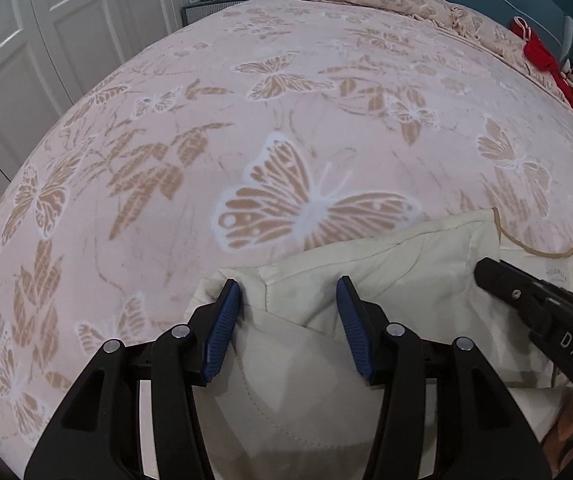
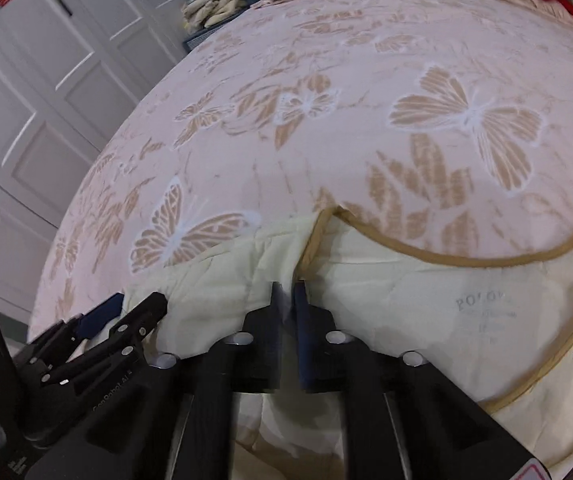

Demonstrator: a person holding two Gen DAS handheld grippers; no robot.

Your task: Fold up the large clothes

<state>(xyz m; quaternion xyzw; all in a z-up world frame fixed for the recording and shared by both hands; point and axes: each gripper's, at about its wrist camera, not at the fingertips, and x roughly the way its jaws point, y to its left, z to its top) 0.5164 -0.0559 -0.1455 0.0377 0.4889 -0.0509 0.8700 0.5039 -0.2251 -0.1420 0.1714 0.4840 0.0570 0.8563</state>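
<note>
The left tool (image 1: pixel 288 294) had its blue pads (image 1: pixel 222 332) spread well apart, straddling a folded flap of the cream garment (image 1: pixel 406 248) without gripping it; cloth lay directly beneath and just ahead of it. To its right, the right tool (image 2: pixel 288 292) had its fingers drawn together on a ridge of the same garment, just beside the tan-trimmed neckline (image 2: pixel 446 258), so it appeared clamped on the fabric there. The garment lay on the butterfly-patterned bed (image 1: pixel 286 80), bunched at the near edge under both tools, its neckline opening to the right of the right tool. Its long axis could not be judged, since most of it fell below the views. The left tool seemed nearer the loose flap and would need to close on it.
</note>
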